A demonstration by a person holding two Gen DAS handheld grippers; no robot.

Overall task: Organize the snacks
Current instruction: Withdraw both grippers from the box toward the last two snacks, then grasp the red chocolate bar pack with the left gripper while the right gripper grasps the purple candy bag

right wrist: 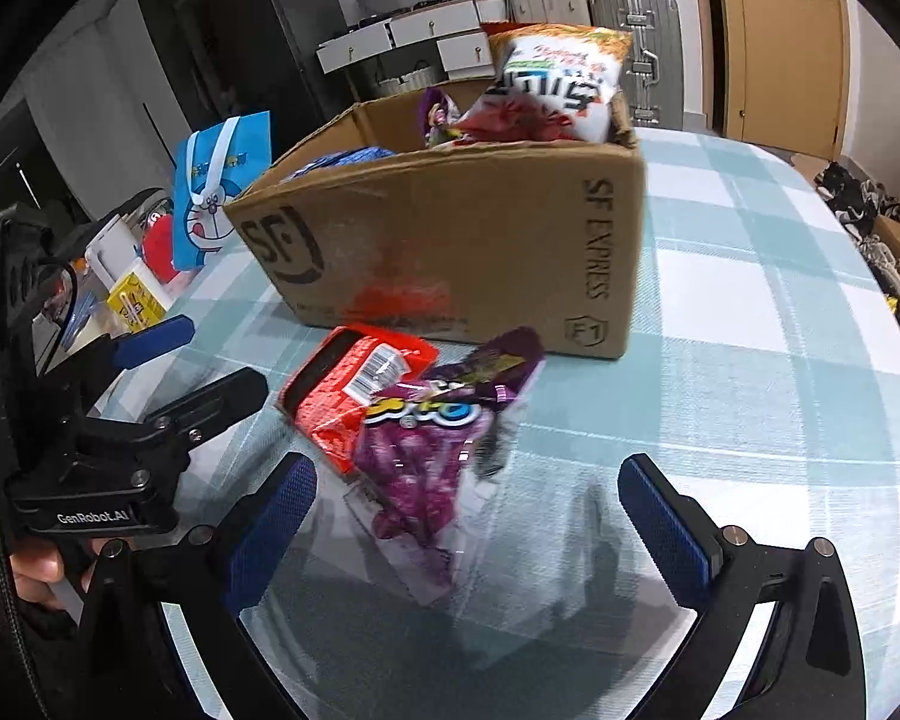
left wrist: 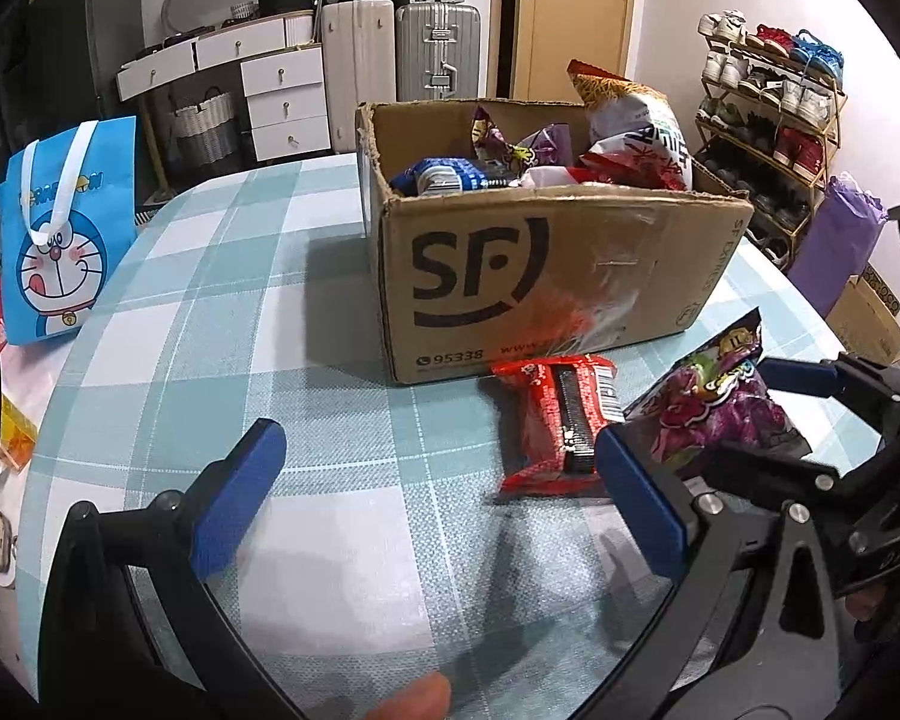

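Observation:
A cardboard SF box (left wrist: 546,276) (right wrist: 450,240) stands on the checked table and holds several snack bags. A red snack pack (left wrist: 555,423) (right wrist: 354,387) and a purple snack bag (left wrist: 720,408) (right wrist: 426,462) lie on the table in front of the box, the purple one partly over the red one. My left gripper (left wrist: 438,501) is open, the red pack just beyond its right finger. My right gripper (right wrist: 468,522) is open, its fingers either side of the purple bag's near end. The right gripper also shows in the left wrist view (left wrist: 810,384), and the left gripper in the right wrist view (right wrist: 168,360).
A blue Doraemon gift bag (left wrist: 66,234) (right wrist: 216,186) stands at the table's left edge near a yellow box (right wrist: 132,300). Behind the table are drawers (left wrist: 270,96), suitcases (left wrist: 438,48) and a door. A shoe rack (left wrist: 774,120) is at the right.

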